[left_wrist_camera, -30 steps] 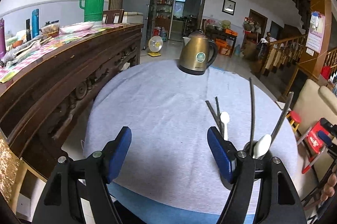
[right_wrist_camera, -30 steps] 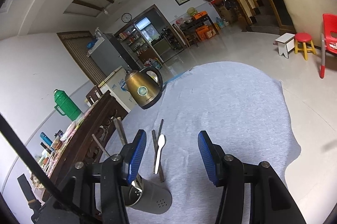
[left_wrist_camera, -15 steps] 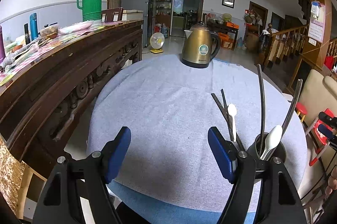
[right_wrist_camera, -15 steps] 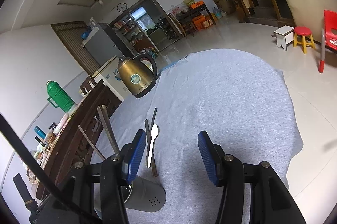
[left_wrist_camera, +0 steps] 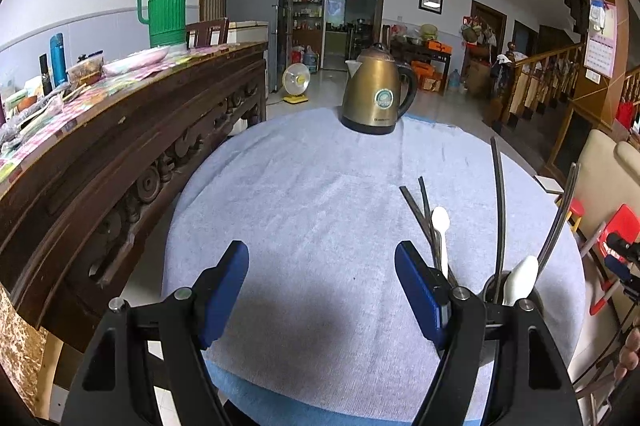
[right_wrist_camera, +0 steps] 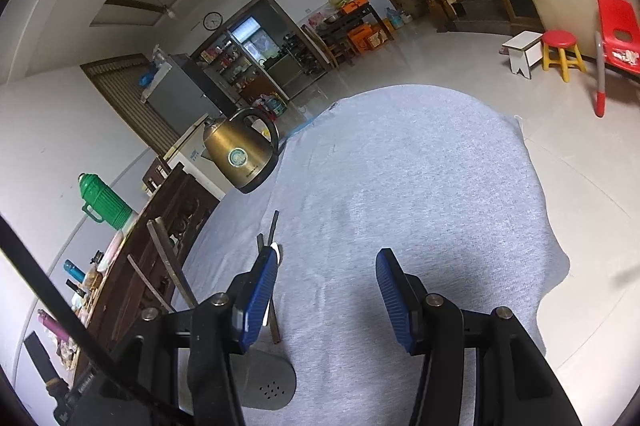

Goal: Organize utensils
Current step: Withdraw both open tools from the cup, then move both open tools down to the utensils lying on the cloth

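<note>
A white spoon (left_wrist_camera: pixel 440 222) and dark chopsticks (left_wrist_camera: pixel 416 203) lie on the grey cloth to the right of my left gripper (left_wrist_camera: pixel 322 282), which is open and empty. A dark utensil holder (left_wrist_camera: pixel 494 286) behind the right finger holds a white spoon (left_wrist_camera: pixel 522 278) and dark sticks. In the right wrist view my right gripper (right_wrist_camera: pixel 326 286) is open and empty. The chopsticks (right_wrist_camera: pixel 273 226) peek out beyond its left finger, and the grey holder (right_wrist_camera: pixel 264 382) stands below that finger.
A gold kettle (left_wrist_camera: pixel 378 95) stands at the far side of the round table (left_wrist_camera: pixel 304 185); it also shows in the right wrist view (right_wrist_camera: pixel 240 153). A dark wooden sideboard (left_wrist_camera: pixel 120 145) with a green thermos (left_wrist_camera: pixel 166 9) runs along the left. Red chair (right_wrist_camera: pixel 618 33) on the floor at right.
Both grippers have shifted slightly; the kettle sits higher and nearer in the left view. In the right view the loose spoon and chopsticks have slid behind the left finger. Both stay open.
</note>
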A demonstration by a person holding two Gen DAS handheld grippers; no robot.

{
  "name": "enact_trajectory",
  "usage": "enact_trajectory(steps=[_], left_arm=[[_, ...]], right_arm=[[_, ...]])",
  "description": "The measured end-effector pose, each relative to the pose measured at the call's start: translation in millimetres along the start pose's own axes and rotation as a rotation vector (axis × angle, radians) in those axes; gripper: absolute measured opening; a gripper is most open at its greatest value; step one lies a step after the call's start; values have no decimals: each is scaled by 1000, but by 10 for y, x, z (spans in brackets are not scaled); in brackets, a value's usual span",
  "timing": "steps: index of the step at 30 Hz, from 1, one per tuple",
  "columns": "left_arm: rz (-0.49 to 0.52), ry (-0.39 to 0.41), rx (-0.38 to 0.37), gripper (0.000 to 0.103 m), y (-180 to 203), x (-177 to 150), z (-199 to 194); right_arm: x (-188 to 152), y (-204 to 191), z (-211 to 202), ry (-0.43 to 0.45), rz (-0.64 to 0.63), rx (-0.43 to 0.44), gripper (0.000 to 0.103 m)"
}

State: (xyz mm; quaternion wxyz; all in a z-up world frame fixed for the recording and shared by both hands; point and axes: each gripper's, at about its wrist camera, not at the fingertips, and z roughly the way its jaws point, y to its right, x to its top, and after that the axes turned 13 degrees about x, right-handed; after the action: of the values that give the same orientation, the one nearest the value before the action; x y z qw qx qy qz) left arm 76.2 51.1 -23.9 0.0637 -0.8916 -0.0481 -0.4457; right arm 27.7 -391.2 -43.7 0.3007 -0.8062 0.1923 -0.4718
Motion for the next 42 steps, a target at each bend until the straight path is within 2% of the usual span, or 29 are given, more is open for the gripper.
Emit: enact_trajectory(steps=[4, 18, 22, 27, 32, 42], left_arm=[[13, 3, 5, 76, 44, 13, 36], [-7, -67, 40, 76, -38, 21, 524], [-2, -86, 45, 76, -85, 63, 669], [-19, -103, 41, 76, -148, 208, 839], [-12, -121, 15, 76, -96, 395, 1014], [-9, -243, -97, 76, 144, 635, 1478]], right_arm=[[-2, 48, 56, -12, 12, -6, 54], [6, 136, 473, -100, 1, -47, 54], [150, 144, 837, -182, -38, -49, 54], [388, 216, 1347, -295, -27, -27, 54], [576, 60, 1806, -393, -87, -4, 54], [735, -282, 2682, -565, -174, 25, 54]])
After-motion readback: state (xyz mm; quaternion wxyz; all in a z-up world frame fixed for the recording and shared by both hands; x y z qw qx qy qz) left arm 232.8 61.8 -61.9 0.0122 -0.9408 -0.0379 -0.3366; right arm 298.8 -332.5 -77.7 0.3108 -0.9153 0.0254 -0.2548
